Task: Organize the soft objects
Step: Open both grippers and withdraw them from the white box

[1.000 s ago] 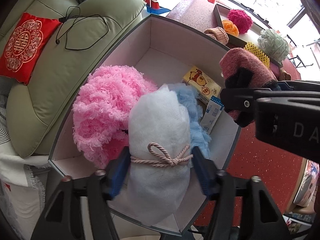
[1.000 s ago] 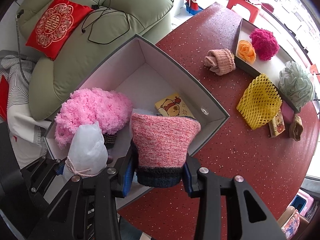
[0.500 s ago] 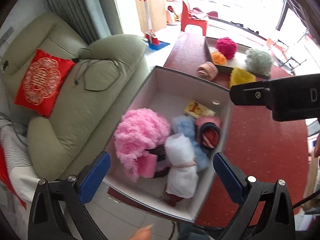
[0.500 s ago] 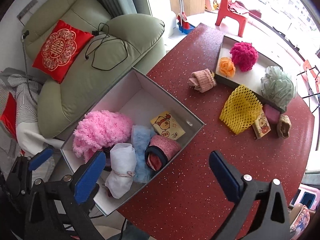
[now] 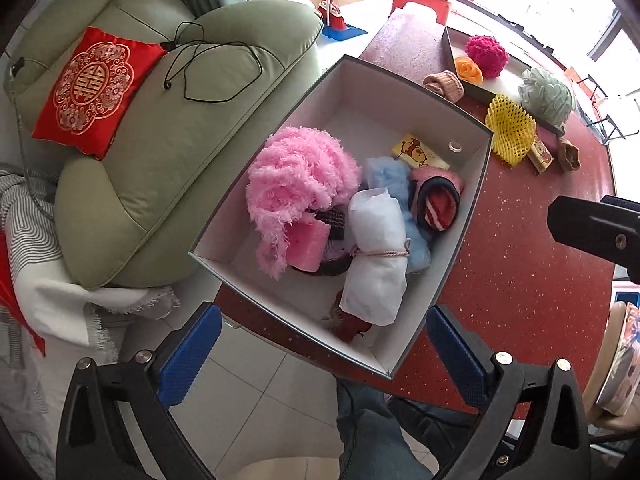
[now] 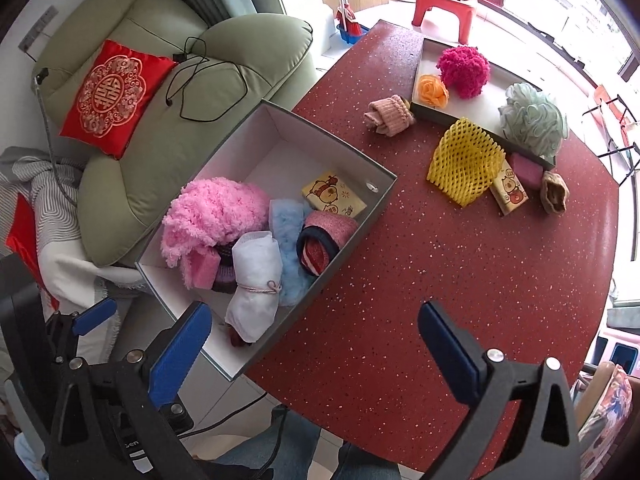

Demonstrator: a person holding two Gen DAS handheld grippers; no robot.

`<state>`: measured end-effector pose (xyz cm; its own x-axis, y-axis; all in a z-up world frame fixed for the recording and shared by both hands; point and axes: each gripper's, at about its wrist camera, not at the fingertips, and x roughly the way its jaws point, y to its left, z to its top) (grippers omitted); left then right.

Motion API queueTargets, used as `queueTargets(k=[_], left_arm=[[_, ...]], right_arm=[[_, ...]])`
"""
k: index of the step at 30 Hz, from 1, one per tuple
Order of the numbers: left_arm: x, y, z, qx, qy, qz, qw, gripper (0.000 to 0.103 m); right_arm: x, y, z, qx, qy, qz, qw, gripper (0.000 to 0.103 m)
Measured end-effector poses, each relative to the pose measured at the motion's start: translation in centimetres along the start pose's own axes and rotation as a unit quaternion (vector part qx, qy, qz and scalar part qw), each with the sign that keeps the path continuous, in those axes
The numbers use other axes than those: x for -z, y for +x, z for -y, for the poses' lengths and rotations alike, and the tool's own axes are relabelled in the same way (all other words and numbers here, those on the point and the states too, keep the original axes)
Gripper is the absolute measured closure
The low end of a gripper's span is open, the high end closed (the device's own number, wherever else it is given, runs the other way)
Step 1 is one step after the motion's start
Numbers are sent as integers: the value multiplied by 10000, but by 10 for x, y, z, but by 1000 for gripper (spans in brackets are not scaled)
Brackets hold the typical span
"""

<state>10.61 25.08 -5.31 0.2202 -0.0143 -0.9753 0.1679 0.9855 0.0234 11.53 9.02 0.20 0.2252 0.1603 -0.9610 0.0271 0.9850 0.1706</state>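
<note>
Both the left hand-held gripper (image 5: 322, 354) and right hand-held gripper (image 6: 314, 350) hang released and empty above a grey box (image 6: 352, 156) of soft items overhanging the red counter (image 6: 460, 280), so a nudge might tip it floorward.

Open box (image 6: 362, 222) at frame centre-left: its lower half is packed with the pink fluffy bundle (image 6: 212, 210), white tied bundle (image 6: 256, 276) and rolled knit hat (image 6: 326, 236), its upper half bare but for a yellow packet (image 6: 334, 196); bare red tabletop (image 6: 460, 280) spans right of centre.
</note>
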Motion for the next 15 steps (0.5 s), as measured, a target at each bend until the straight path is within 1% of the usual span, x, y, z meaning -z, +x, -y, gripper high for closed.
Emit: queueTargets(k=[3, 10, 15], left_arm=[[0, -1, -1, -62, 0, -37, 10000, 0], [0, -3, 0, -76, 15, -62, 10000, 0], [-1, -5, 1, -65, 58, -56, 9999, 0]], right_arm=[[4, 3, -1, -11, 41, -98, 9999, 0], [7, 5, -2, -21, 70, -227, 9997, 0], [8, 5, -3, 78, 105, -265, 9996, 0]])
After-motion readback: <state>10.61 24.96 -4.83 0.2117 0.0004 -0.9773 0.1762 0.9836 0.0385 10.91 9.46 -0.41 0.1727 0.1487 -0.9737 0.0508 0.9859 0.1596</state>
